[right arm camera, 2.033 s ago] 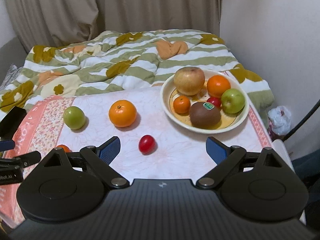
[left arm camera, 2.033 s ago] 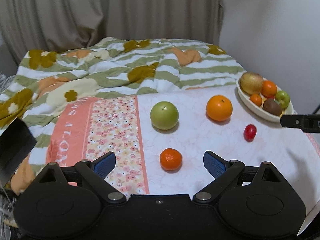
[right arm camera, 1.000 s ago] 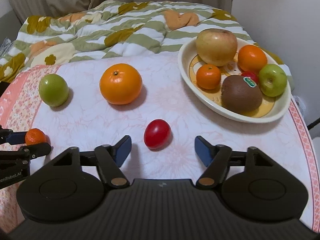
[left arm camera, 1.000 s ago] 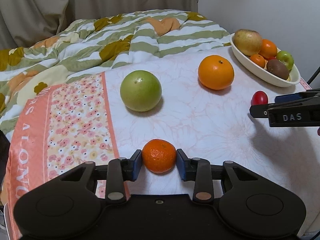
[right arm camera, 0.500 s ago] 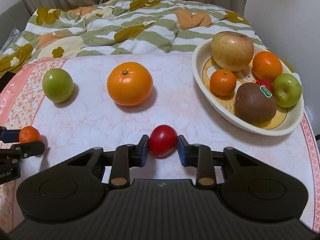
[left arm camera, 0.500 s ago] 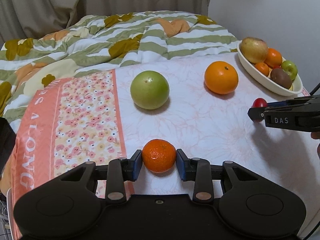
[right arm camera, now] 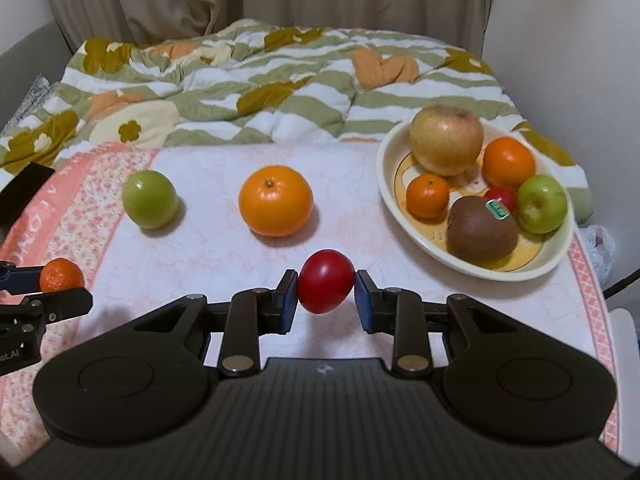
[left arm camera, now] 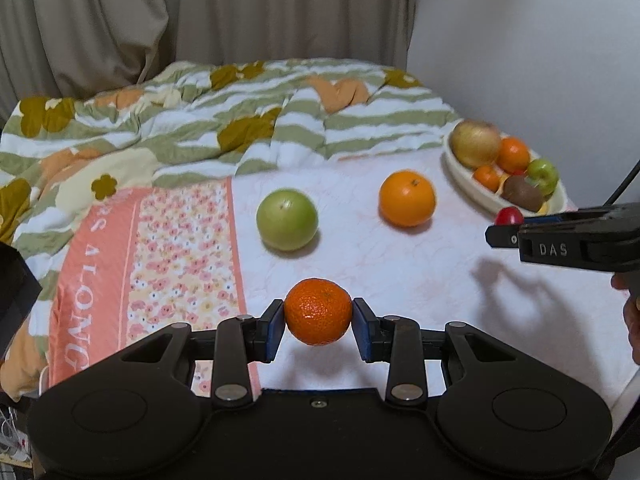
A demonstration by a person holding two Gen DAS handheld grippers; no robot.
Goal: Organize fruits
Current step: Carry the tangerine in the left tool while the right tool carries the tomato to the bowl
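Observation:
My left gripper (left arm camera: 319,326) is shut on a small mandarin (left arm camera: 319,311) and holds it above the tablecloth; it also shows at the left of the right wrist view (right arm camera: 60,276). My right gripper (right arm camera: 326,298) is shut on a red cherry tomato (right arm camera: 325,281), lifted off the cloth; the tomato shows in the left wrist view (left arm camera: 508,215). A green apple (right arm camera: 150,204) and a large orange (right arm camera: 276,201) lie on the cloth. A cream bowl (right arm camera: 390,184) at the right holds several fruits.
The table wears a white and pink floral cloth (right arm camera: 208,248). A striped green and white quilt (right arm camera: 256,92) lies on the bed behind. Curtains and a white wall stand at the back. A plastic bag (right arm camera: 598,246) sits beyond the table's right edge.
Both grippers closed on their fruits, left on the mandarin, right on the tomato, and have since lifted them off the cloth.

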